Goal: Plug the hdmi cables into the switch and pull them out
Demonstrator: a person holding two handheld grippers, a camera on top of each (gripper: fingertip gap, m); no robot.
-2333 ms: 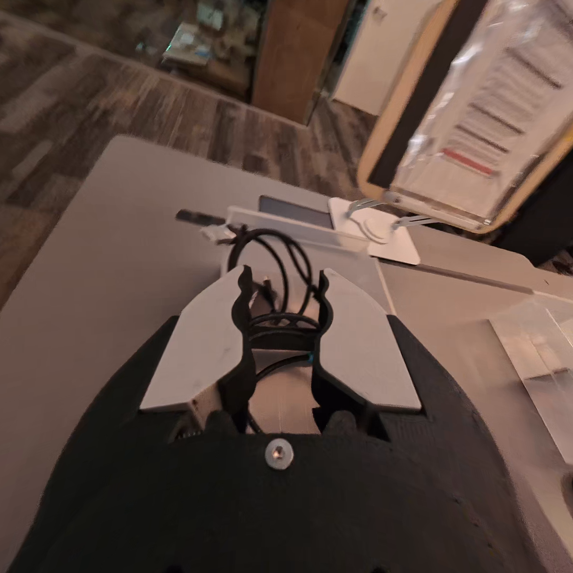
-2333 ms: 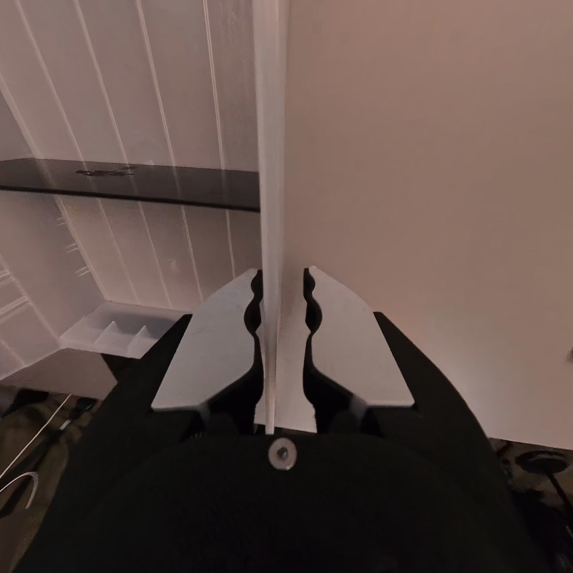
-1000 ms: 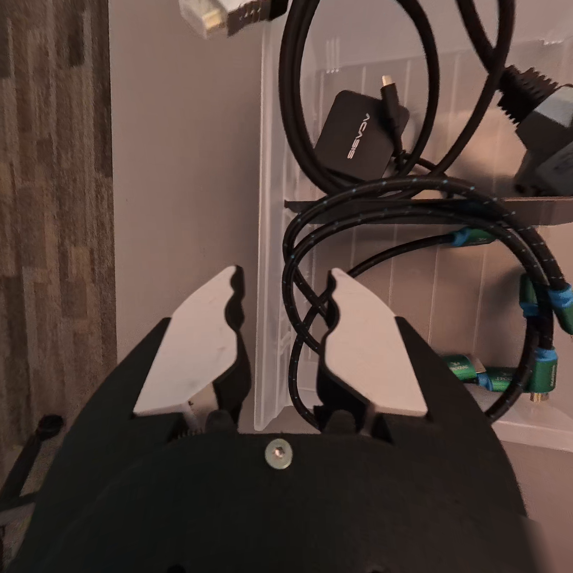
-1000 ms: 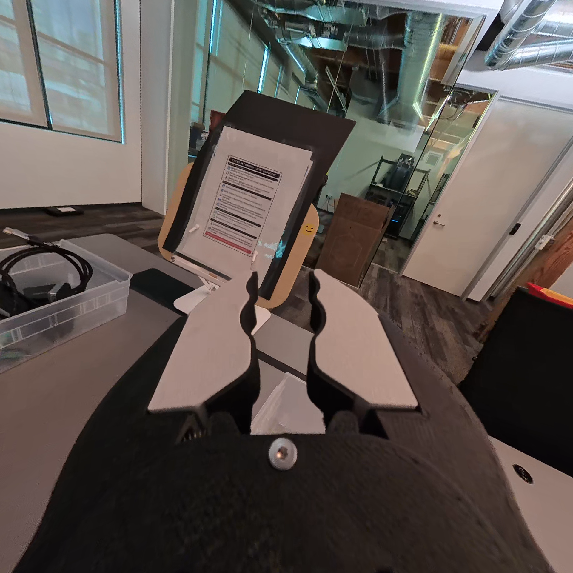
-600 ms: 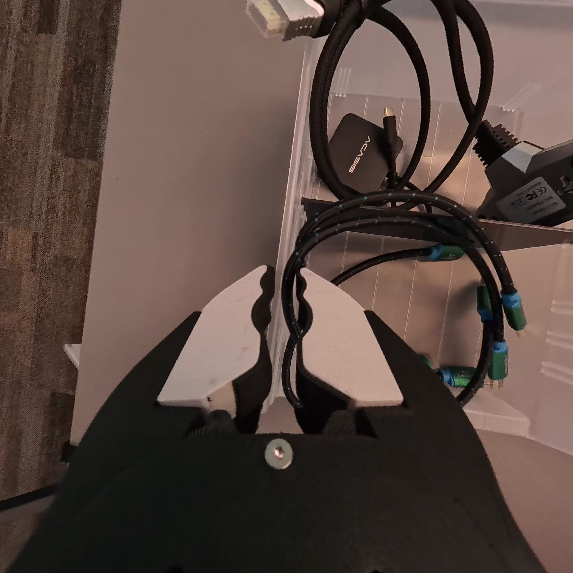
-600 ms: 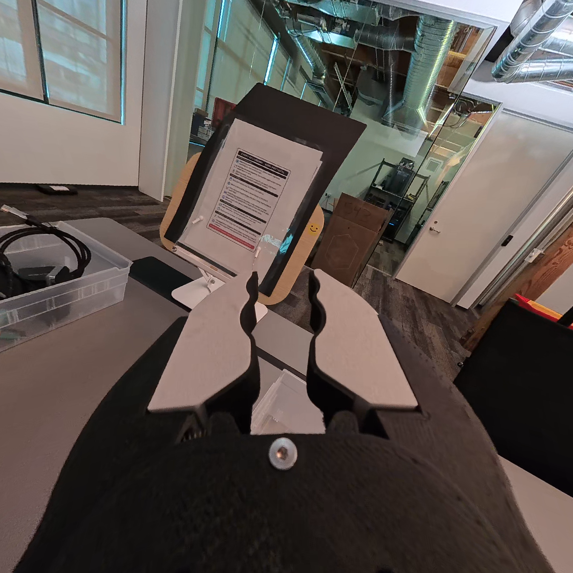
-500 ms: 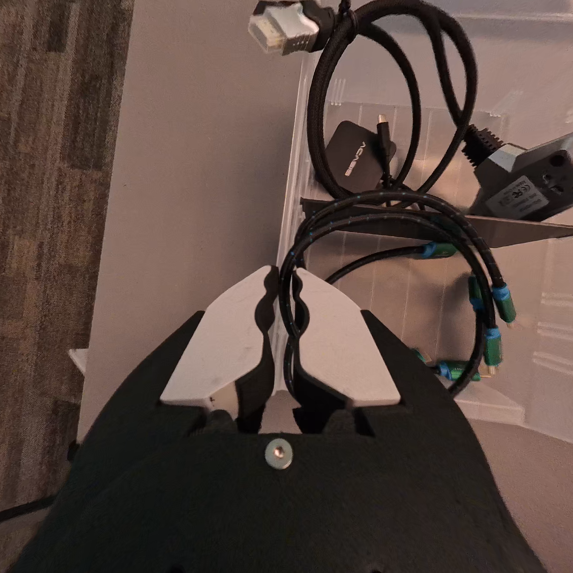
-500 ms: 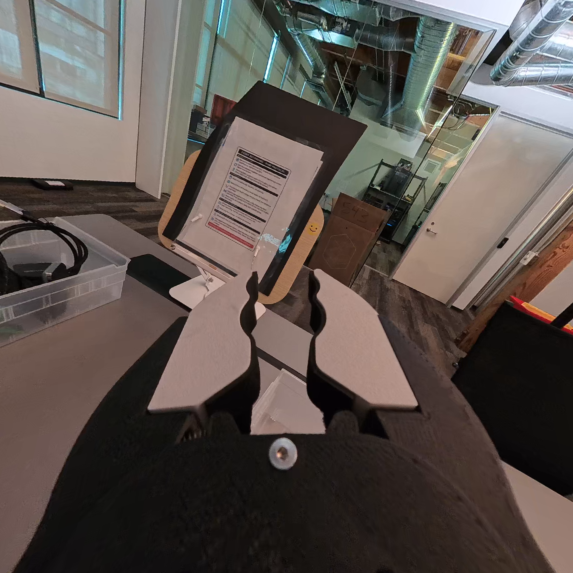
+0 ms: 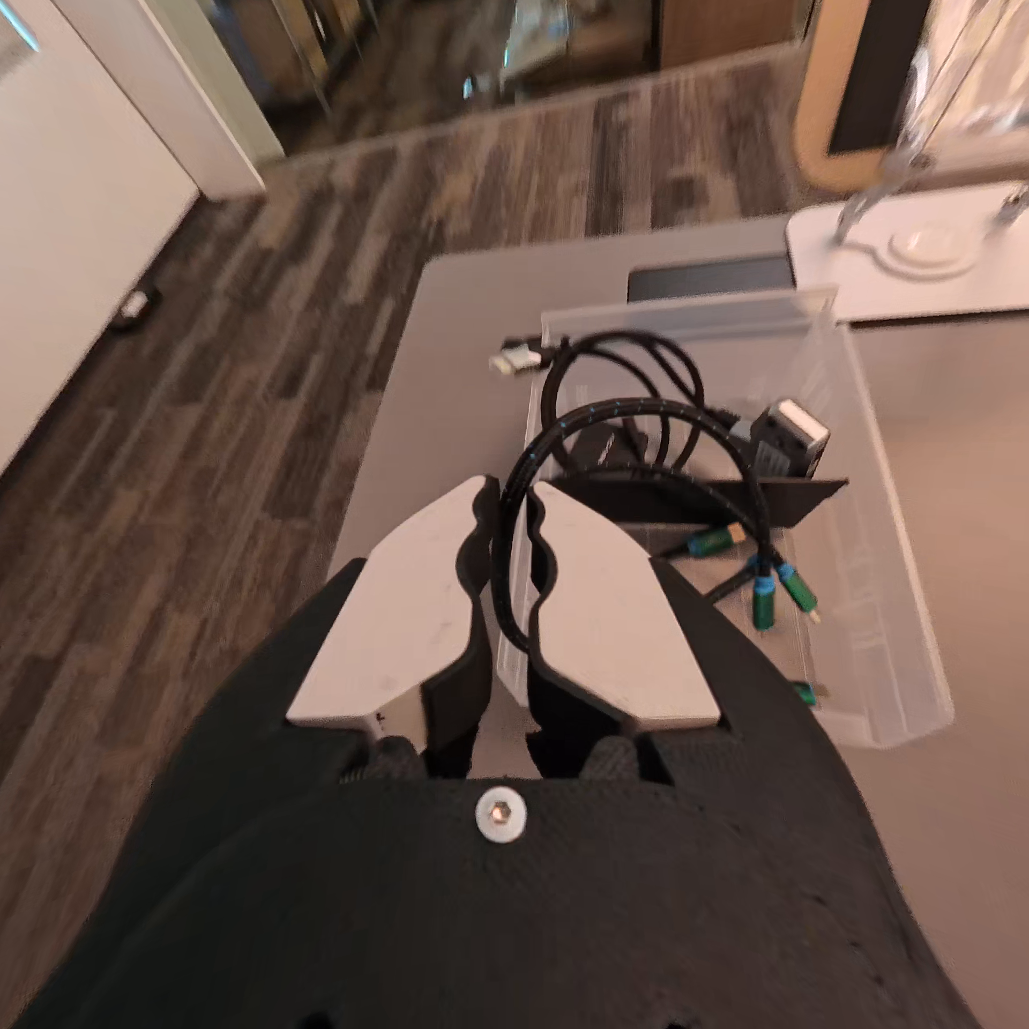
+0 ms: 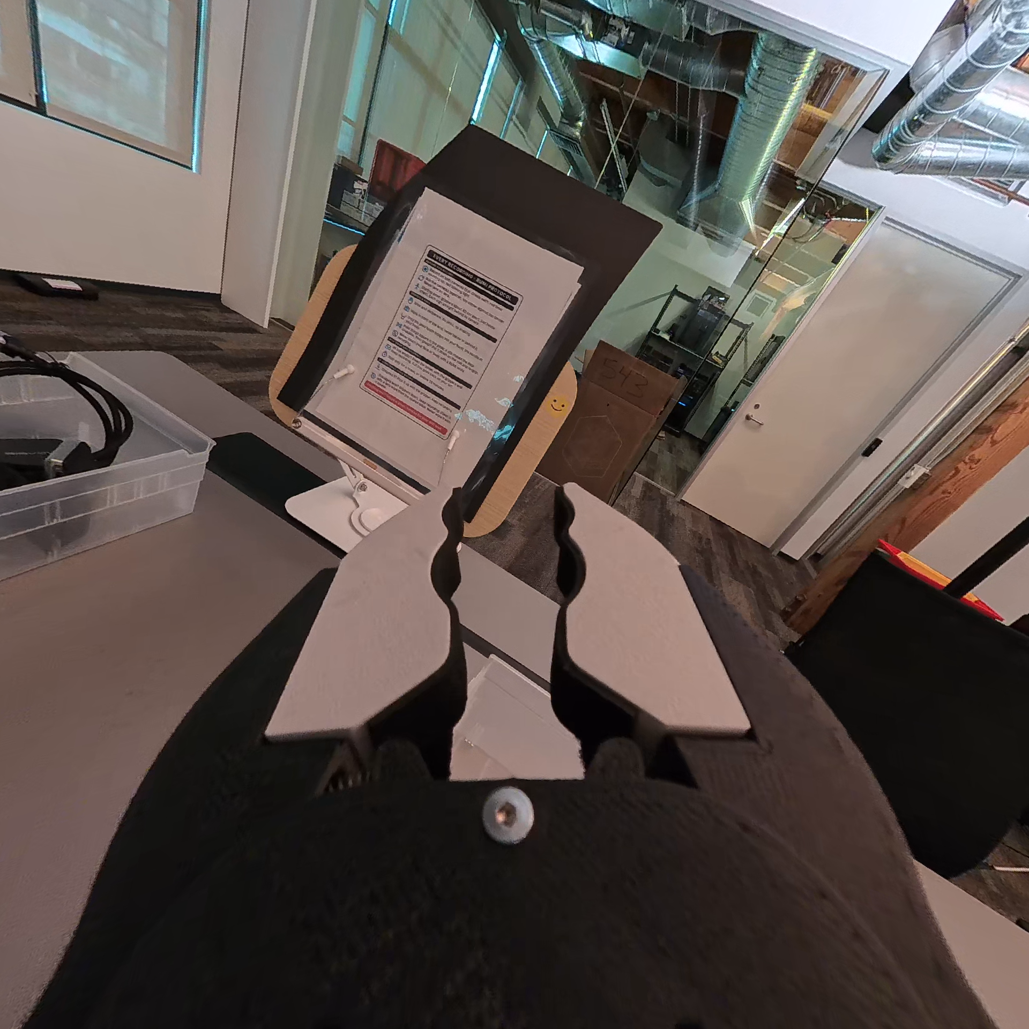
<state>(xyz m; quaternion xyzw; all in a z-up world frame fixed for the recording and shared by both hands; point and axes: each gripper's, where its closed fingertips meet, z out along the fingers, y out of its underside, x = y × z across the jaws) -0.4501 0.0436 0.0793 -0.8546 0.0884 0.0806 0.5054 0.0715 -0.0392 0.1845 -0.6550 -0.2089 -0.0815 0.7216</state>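
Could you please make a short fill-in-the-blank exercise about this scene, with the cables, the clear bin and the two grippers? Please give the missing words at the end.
1. The left gripper is shut on a black braided ____.
2. The cable's connectors are coloured ____.
3. The cables lie in a clear plastic ____ on the table.
4. The right gripper holds ____ between its fingers.

Missing words: cable; green; bin; nothing

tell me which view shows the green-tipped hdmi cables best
The left wrist view: the braided hdmi cables loop up out of the clear bin, pinched in the left gripper, green plugs dangling. The right wrist view shows only black loops in the bin's corner, no plugs.
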